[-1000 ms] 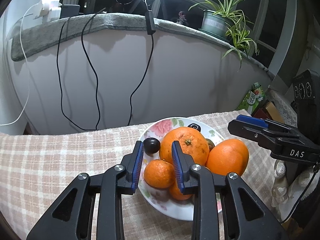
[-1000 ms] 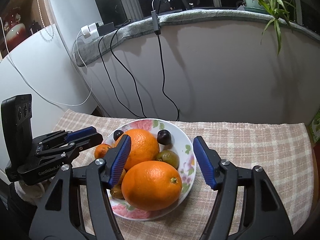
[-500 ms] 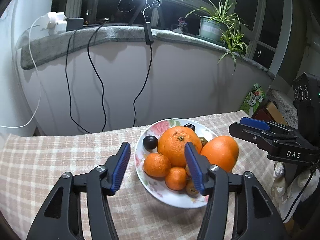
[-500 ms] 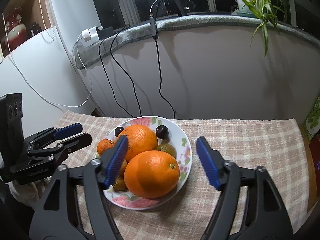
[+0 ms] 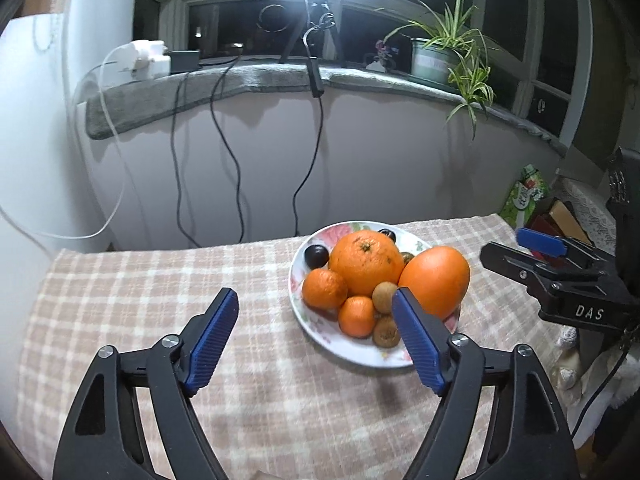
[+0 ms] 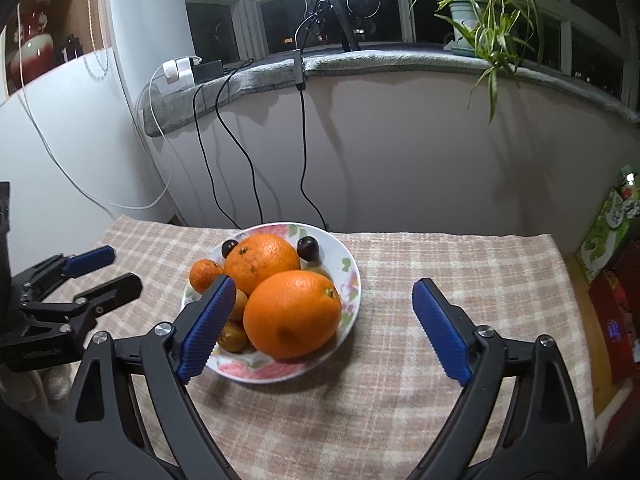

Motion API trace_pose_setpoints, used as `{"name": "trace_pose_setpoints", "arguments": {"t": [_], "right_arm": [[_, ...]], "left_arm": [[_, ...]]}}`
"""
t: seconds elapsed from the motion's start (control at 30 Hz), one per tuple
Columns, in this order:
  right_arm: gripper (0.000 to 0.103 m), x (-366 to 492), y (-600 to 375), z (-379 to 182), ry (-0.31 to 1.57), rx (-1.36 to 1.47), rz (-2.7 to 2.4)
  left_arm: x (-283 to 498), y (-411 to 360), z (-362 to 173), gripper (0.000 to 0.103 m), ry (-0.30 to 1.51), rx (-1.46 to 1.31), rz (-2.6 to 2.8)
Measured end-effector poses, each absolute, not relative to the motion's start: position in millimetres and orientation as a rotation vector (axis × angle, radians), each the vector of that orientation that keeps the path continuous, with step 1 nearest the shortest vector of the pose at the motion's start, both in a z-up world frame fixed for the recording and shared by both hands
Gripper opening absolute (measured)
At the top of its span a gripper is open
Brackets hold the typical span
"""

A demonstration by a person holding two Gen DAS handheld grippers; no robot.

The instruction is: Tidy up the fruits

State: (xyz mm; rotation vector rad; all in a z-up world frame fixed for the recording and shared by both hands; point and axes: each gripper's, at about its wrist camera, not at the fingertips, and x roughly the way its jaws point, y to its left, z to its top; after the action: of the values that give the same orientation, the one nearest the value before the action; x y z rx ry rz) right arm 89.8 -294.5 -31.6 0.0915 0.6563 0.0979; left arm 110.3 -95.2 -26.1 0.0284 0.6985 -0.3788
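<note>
Within a second the left gripper (image 5: 314,320) has let go of a small orange (image 5: 324,288), spread wide and drawn back from the plate (image 5: 356,354), while the right gripper (image 6: 320,312) (also wide, empty) hangs back, so all fruit looks placed.

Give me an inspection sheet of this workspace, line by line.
Surface: checked tablecloth.
Job's things: floral plate holding two large oranges, small mandarins, dark plums and brown kiwis.
Clutter: green carton at the table's right edge.
Grippers: left gripper open, empty; right gripper open, empty.
Cables: black cables and white cable hang from the sill.
Surroundings: potted plant, tripod, dark windows.
</note>
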Motion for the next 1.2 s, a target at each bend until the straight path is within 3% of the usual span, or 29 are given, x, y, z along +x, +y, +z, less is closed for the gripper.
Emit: {"name": "trace_pose_setpoints", "arguments": {"t": [0.2,1.2], "right_arm": [[0.103,68,-292,-26,0.617,0.083,0.045],[0.103,36,-283,-16,0.588,0.102,0.032]], "left_arm": [[91,-91,-20,0.080,0.686,0.020,-0.352],[54,-85,-6,0.082,0.640,0.015,-0.342]]}}
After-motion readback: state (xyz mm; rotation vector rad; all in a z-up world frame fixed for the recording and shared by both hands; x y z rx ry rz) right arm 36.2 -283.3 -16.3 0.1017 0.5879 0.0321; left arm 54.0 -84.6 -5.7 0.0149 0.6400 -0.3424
